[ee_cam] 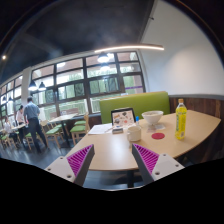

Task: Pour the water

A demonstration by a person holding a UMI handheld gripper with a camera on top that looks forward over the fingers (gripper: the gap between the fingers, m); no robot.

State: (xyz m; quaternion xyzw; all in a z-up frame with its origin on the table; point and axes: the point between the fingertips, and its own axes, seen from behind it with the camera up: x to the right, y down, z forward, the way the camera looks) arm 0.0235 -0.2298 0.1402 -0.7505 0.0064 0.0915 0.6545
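My gripper (pixel 112 160) is held open above the near end of a long wooden table (pixel 110 150), and nothing lies between its purple pads (pixel 80 159). Far beyond the fingers, on a round table (pixel 195 128) to the right, a yellow bottle (pixel 181 121) with a green cap stands upright. A white bowl (pixel 152 117) and a white cup (pixel 133 131) sit left of the bottle. A small red disc (pixel 158 136) lies on the table in front of them.
A green sofa (pixel 140 103) stands behind the tables, with a laptop (pixel 122 116) and papers (pixel 101 128) in front of it. A person (pixel 32 118) stands at far left near tables and green chairs by large windows (pixel 70 85).
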